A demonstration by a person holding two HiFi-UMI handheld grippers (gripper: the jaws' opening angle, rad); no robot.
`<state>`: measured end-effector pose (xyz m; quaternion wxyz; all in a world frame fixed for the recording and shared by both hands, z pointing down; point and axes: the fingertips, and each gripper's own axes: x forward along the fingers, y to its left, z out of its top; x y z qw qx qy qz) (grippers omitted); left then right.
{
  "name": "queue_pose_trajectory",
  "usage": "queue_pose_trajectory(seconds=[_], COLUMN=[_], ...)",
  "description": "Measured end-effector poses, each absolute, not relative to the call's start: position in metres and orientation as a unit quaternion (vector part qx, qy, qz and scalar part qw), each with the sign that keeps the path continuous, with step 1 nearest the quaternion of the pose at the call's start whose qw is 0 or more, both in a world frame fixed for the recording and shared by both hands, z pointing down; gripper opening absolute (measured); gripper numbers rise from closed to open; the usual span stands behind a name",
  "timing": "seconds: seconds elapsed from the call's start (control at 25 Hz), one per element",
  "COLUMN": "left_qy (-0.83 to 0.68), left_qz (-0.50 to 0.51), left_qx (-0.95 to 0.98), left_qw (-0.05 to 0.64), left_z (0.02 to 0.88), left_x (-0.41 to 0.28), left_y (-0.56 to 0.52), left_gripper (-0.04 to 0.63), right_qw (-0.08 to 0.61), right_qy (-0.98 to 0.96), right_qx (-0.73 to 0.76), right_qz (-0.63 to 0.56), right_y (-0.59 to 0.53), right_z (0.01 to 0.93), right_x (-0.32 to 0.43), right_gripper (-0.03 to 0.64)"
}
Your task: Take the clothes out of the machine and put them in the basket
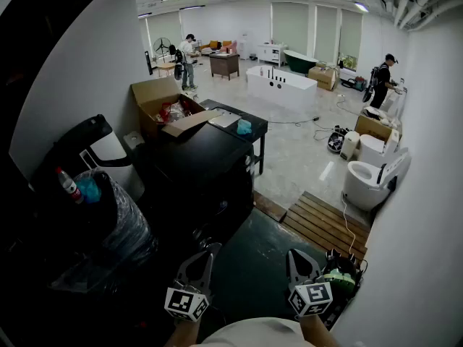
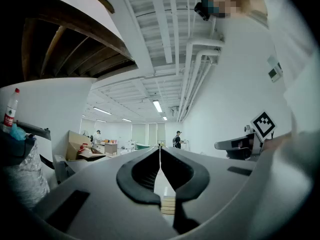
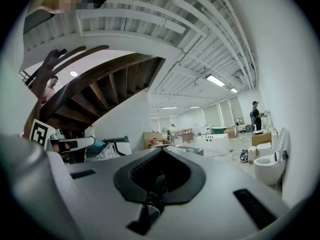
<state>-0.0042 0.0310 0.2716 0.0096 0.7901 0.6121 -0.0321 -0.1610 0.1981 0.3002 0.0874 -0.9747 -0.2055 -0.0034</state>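
Right below you are your two tools. Your left gripper (image 1: 210, 251) has its jaws pressed together with nothing in them. Your right gripper (image 1: 296, 260) is closed and empty too. Both point level, out across the room.

I think the job has not begun. No clothes show in any picture, and I cannot see a basket in any of them. So everything is left to do: open the machine, pull the clothes out, and drop them in the basket.

The machine (image 1: 206, 168) looks like the big black box just ahead of you, a little to your left. It is very dark. I cannot see a door on it, or tell if it is open or closed. Its flat top looks bare.

Beside it on your left is a bin with a clear plastic bag (image 1: 116, 219), and a bottle (image 1: 68, 184) sticks up by it. Behind the machine stand a brown cardboard box (image 1: 155, 96) and a small black table (image 1: 242, 121). To your right are a wooden slat board (image 1: 325, 223) on the floor and a white toilet (image 1: 365, 183). Two people stand far off at the back.
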Motion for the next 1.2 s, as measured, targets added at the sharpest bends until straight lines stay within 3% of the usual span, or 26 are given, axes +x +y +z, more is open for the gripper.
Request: queue_pose_trajectory(seconds=[1.04, 1.2], left_qy=[0.61, 0.611], left_qz=[-0.035, -0.034], left_qx=[0.792, 0.791], left_qw=[0.005, 0.007], left_z=[0.269, 0.272], left_x=[-0.002, 0.0], left_y=[0.019, 0.017], left_gripper=[0.021, 0.021], right_qw=[0.062, 0.068], right_qy=[-0.224, -0.222], right_qx=[-0.973, -0.973], right_qz=[0.005, -0.001], right_y=[0.187, 0.183], right_z=[0.296, 0.297], right_x=[-0.155, -0.152], right_gripper=[0.009, 0.12])
